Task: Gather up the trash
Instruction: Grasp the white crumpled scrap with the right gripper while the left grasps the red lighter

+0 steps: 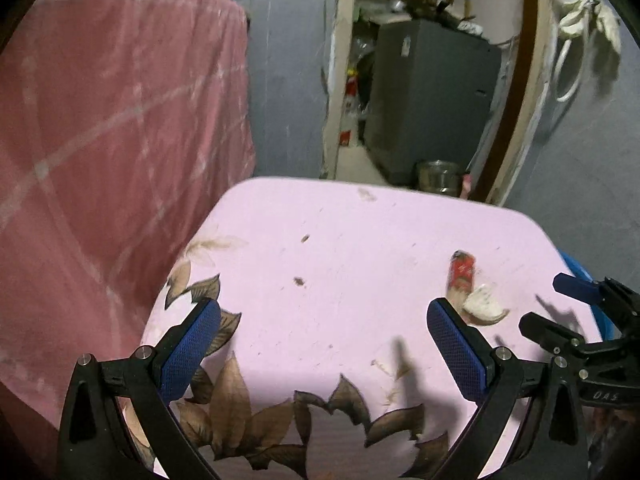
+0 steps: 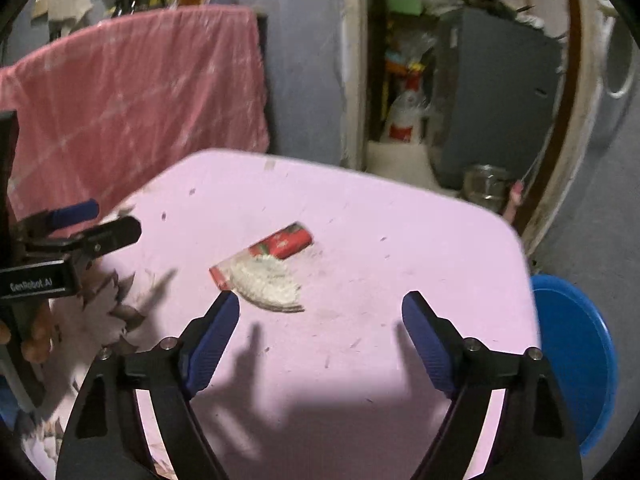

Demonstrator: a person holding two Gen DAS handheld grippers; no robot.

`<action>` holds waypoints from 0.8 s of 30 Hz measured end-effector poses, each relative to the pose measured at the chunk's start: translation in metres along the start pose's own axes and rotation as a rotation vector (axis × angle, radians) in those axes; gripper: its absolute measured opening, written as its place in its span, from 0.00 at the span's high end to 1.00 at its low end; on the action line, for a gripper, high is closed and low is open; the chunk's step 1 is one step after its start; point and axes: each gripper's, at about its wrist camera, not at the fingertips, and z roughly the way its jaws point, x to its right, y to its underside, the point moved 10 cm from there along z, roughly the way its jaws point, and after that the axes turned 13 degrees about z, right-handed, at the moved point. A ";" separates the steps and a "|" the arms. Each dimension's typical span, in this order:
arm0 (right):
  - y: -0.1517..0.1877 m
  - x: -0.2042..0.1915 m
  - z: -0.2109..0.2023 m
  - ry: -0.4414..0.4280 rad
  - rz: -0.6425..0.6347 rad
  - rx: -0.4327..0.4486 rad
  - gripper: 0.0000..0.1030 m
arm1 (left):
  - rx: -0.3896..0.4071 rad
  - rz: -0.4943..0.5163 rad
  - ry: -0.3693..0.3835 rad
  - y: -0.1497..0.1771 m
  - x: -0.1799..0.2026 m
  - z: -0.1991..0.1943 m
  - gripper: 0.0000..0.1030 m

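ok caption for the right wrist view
Open right gripper above a pink table, near a red wrapper and white scrap.

A pink cloth [image 1: 120, 120] hangs beside the grey cabinet [image 1: 432, 96].

"GenRobot AI" on the left tongs [image 2: 76, 216] body; "DAS" on the right tongs [image 1: 576, 308]

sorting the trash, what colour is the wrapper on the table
Red, with white markings; the wrapper shows best in the right wrist view.
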 end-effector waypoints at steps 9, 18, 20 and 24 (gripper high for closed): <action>0.007 -0.020 0.032 -0.038 -0.088 -0.156 0.36 | -0.040 -0.035 0.015 0.009 -0.006 0.012 0.02; -0.004 -0.020 0.039 -0.059 -0.116 -0.166 0.62 | -0.043 -0.023 0.063 0.007 0.003 0.013 0.02; -0.005 -0.018 0.039 -0.062 -0.107 -0.163 0.63 | -0.039 -0.021 0.081 0.005 0.006 0.014 0.03; -0.007 -0.011 0.036 -0.059 -0.072 -0.151 0.63 | -0.039 0.003 0.123 -0.001 0.018 0.019 0.06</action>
